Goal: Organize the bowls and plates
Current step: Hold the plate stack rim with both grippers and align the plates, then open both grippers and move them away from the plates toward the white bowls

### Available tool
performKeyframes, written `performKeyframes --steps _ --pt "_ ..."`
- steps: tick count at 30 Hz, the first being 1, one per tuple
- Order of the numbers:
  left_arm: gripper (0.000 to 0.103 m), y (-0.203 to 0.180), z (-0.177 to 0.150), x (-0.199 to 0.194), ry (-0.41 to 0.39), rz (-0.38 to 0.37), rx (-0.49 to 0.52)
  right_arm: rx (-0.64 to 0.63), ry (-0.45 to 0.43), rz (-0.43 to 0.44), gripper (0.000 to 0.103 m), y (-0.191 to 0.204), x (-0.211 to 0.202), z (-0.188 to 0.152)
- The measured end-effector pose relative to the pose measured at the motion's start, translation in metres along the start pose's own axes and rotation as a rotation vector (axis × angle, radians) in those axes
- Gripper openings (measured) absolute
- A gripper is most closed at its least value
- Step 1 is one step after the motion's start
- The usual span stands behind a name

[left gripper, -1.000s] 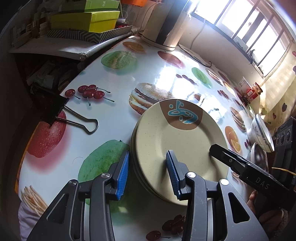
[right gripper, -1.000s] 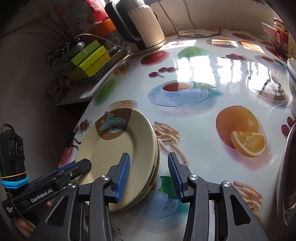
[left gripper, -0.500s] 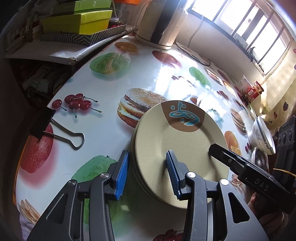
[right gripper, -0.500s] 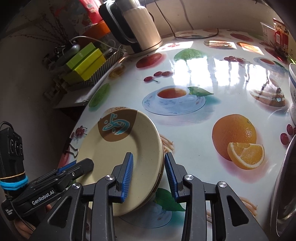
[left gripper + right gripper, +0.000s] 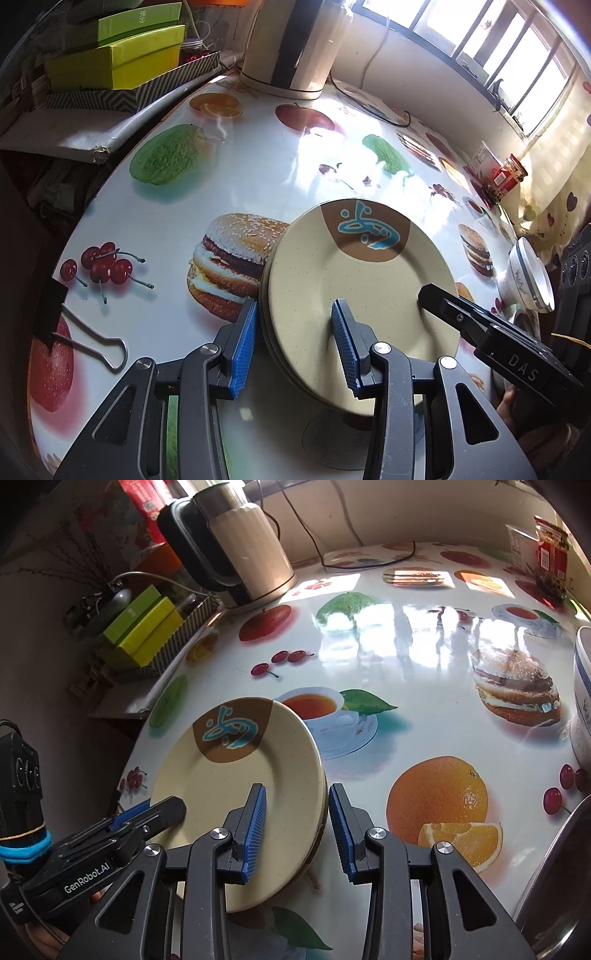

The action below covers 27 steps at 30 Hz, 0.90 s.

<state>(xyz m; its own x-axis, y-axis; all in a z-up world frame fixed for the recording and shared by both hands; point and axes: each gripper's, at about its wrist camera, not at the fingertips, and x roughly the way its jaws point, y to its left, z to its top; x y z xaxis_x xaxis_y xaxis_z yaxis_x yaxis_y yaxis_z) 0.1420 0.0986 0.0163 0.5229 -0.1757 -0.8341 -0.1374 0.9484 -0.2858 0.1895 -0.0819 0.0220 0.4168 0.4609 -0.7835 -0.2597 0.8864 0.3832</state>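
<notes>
Both tongs, left and right, grip the plates at lower centre; bowl, far right, waits.

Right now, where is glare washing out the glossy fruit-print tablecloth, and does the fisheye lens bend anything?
Left wrist view: window glare bleaches the glossy fruit-print tablecloth behind the stack of beige plates; the window frame bows. Right wrist view: window reflections streak the cloth mid-table; the cream electric kettle leans; the corners vignette dark.

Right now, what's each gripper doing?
Left tongs: gripping the stack of cream ceramic plates.
Right tongs: just been closing on the same stack, rim between them.
</notes>
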Motion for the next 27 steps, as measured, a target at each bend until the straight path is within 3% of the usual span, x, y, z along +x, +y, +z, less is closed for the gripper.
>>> performKeyframes --steps 18,23,27 --pt "0.041 -0.013 0.016 0.013 0.011 -0.006 0.042 0.027 -0.024 -0.034 0.035 -0.014 0.002 0.019" --pt "0.043 -0.018 0.015 0.003 -0.018 0.024 0.066 0.024 -0.021 -0.056 0.036 -0.015 0.001 0.018" --pt "0.043 -0.021 0.014 -0.01 -0.047 0.064 0.082 0.033 -0.036 -0.06 0.042 -0.014 -0.007 0.016"
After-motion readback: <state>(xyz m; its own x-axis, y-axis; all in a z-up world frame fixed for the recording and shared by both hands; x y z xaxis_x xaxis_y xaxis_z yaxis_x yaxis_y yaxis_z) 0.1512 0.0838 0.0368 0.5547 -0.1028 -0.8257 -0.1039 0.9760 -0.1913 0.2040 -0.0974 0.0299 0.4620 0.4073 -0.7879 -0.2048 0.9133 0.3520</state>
